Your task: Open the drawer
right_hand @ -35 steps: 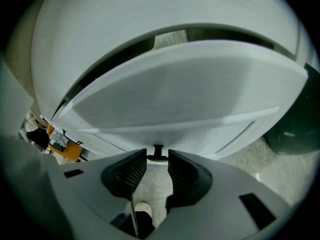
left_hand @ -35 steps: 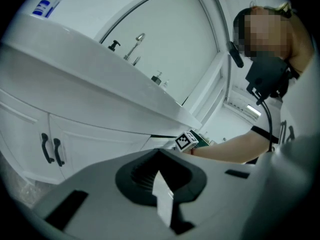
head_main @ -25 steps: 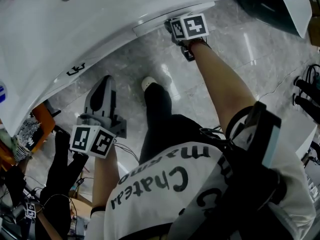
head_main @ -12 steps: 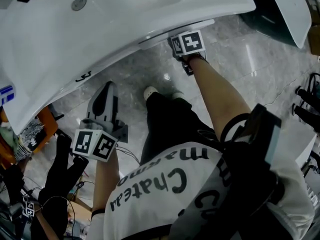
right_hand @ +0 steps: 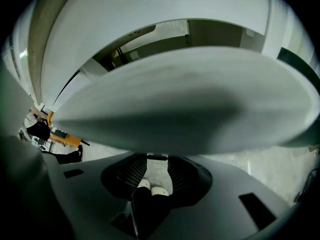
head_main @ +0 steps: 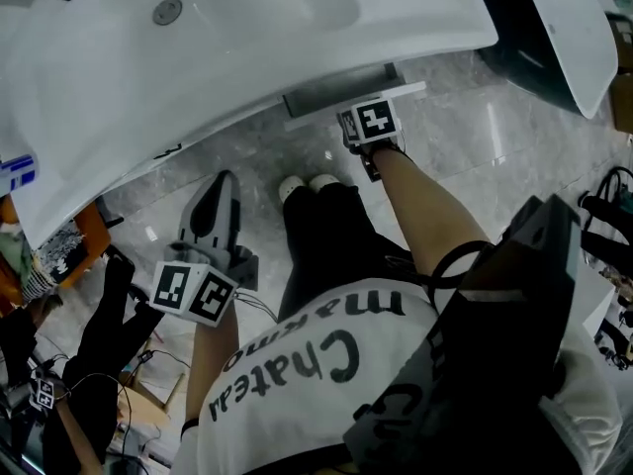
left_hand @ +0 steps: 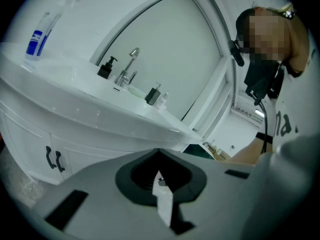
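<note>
From up here I read the drawer (head_main: pixel 341 92) as part-way out from under the front edge of the bench (head_main: pixel 247 57), below the end of the bench where the basin (head_main: pixel 167 11) sits, with a dark strip of its inside showing between its white front and the bench. My right gripper (head_main: pixel 368 122) is right at that front, on the side away from the bench, with my arm stretched out to it. In the right gripper view the white front fills the frame over the right gripper (right_hand: pixel 151 159). Its ribbed pads (right_hand: pixel 131 176) stand a little apart, with a small dark bar at their tips that I take to be the pull or lower lip, so I judge it clamped on the drawer. The front's long axis runs along the bench edge, so the pull has to go straight out from the bench toward my legs, square to that axis, or I expect the runners to bind. My left gripper (head_main: pixel 213 201) is well apart from the bench front, low by my left leg, jaws pressed together on nothing, so the right one is much the nearer. I see nothing in the strip of drawer that shows; the rest is hidden under the bench. On the bench top the left gripper view shows a tap (left_hand: pixel 129 66) and a dispenser (left_hand: pixel 105 67).
</note>
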Tool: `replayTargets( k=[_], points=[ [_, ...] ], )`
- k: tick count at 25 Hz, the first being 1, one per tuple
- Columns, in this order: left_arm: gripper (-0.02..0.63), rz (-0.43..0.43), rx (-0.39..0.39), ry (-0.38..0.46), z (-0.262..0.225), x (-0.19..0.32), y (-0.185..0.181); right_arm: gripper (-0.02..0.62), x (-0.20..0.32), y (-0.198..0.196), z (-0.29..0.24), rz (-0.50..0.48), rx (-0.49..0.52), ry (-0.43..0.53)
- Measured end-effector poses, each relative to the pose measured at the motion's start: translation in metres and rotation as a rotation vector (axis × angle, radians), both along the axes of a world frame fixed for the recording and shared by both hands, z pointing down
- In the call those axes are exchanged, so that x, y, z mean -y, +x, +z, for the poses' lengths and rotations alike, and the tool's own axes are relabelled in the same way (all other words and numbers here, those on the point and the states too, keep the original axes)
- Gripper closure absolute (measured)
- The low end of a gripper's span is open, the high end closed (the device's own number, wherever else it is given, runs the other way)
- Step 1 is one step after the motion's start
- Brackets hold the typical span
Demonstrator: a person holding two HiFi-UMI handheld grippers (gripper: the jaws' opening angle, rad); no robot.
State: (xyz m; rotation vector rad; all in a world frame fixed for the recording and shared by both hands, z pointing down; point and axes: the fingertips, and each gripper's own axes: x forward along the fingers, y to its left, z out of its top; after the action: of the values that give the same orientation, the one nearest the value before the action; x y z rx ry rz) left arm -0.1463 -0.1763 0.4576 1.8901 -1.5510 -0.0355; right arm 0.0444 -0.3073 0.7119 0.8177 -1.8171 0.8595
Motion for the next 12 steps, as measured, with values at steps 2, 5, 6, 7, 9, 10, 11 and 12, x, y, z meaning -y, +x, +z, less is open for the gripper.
replayTargets(
  k=[2, 5, 6, 7, 9, 10, 11, 12],
  points=[
    [0.603, -0.008, 0.007, -0.001, -0.004, -0.001, 0.001, 0.459, -0.005, 0.003, 0.001, 0.0, 0.001, 0.002],
    [0.603, -0.025, 0.019, -0.008, -0.008, -0.008, -0.001, 0.459, -0.013, 0.008, 0.002, -0.01, -0.009, -0.007],
    [0.603, -0.033, 0.021, -0.011, -0.009, -0.011, -0.001, 0.459, -0.016, 0.009, 0.002, -0.014, -0.012, -0.011],
    [0.604, -0.04, 0.024, -0.014, -0.01, -0.013, -0.001, 0.459, -0.018, 0.01, 0.003, -0.016, -0.014, -0.014],
    [0.603, -0.05, 0.029, -0.019, -0.014, -0.018, -0.001, 0.459, -0.022, 0.013, 0.002, -0.014, -0.019, -0.02],
    [0.603, -0.053, 0.033, -0.02, -0.016, -0.021, 0.0, 0.459, -0.024, 0.014, 0.003, -0.013, -0.02, -0.024],
    [0.604, -0.055, 0.037, -0.02, -0.017, -0.023, 0.001, 0.459, -0.026, 0.014, 0.003, -0.016, -0.022, -0.029],
    [0.603, -0.057, 0.04, -0.02, -0.019, -0.024, 0.002, 0.459, -0.027, 0.015, 0.003, -0.023, -0.024, -0.034]
  ],
)
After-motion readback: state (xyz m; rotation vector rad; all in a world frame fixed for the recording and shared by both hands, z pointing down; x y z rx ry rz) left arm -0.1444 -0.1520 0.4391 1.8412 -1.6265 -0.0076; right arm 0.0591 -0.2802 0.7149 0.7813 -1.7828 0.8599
